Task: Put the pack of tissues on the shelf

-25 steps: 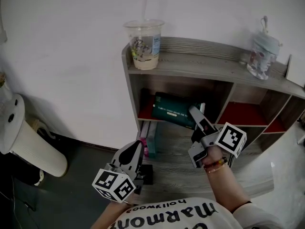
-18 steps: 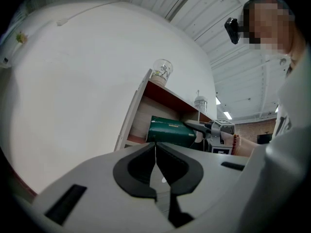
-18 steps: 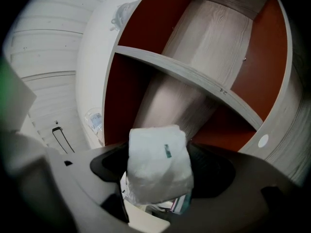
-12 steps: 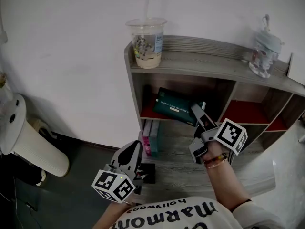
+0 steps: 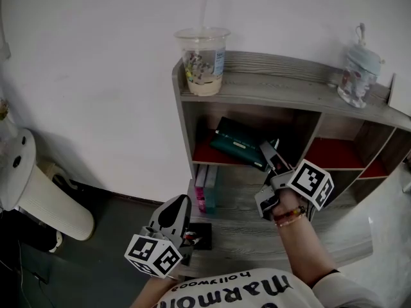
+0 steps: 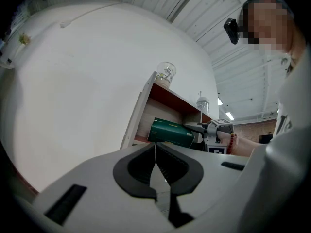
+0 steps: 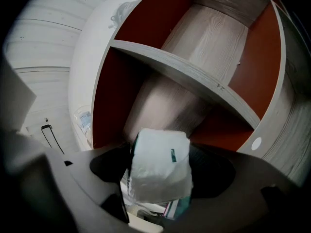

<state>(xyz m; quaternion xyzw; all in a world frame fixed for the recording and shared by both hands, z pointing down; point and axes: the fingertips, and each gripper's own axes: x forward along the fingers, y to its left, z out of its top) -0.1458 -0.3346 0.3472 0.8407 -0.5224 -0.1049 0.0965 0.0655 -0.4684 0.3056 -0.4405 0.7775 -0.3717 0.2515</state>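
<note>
Two hand-held grippers were in view. The right hand-held gripper (image 5: 268,151) pinched one end of a dark green, soft-wrapped rectangular pack of tissues (image 5: 236,140); in the right gripper view the pack's pale end face filled the gap between the jaws. The pack lay tilted inside the upper left compartment of a grey wood-grain shelf (image 5: 276,87) with red inner panels. Whether it touched the compartment floor could not be told. A beaded bracelet (image 5: 289,221) circled the wrist behind that gripper.

The left hand-held gripper (image 5: 182,203) had its jaws pressed together with nothing between them. It was held low, near the shelf's lower left corner and well apart from the pack.

Pink and teal upright books (image 5: 205,187) stood in the compartment below the pack. On the shelf top stood a clear plastic cup with a straw (image 5: 203,61) at the left end and a clear bottle with a pale lid (image 5: 356,70) towards the right. A white cylindrical stand (image 5: 35,185) stood on the floor to the left, against a white wall (image 5: 90,76).
</note>
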